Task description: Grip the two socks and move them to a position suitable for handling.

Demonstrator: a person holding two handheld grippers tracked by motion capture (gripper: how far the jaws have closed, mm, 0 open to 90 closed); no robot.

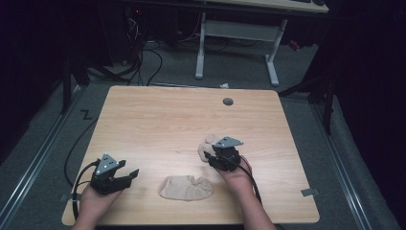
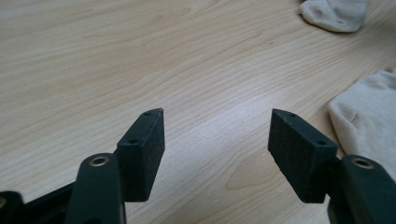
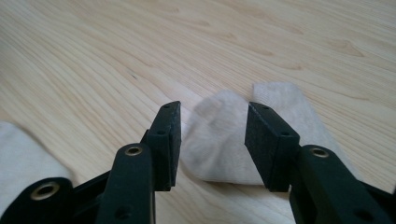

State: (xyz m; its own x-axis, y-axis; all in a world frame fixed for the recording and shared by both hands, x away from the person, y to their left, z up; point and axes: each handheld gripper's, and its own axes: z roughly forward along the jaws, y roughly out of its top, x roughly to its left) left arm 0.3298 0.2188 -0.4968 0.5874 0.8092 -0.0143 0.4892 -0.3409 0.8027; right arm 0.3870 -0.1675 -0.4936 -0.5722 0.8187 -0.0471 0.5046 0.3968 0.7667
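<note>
Both tools gape: left tool (image 1: 125, 176) over bare table (image 1: 158, 120), right tool (image 3: 212, 135) straddling a sock (image 3: 224, 140).

The tabletop (image 1: 163, 124) is light wood with wavy lines in it. Near its far edge there is a small round grey cap (image 1: 228, 101) set into the wood. The table stands on a grey floor (image 1: 182, 72). Black cables (image 1: 143, 57) curl on the floor past the far left corner. Behind the table stands another desk with white legs (image 1: 273, 62). A tiny white scrap (image 1: 224, 86) lies on the floor just past the far edge. A long metal rail (image 1: 38, 153) runs along the floor on the left, and another rail (image 1: 342, 167) runs on the right. A small grey piece of tape (image 1: 309, 192) sits beside the near right corner.
</note>
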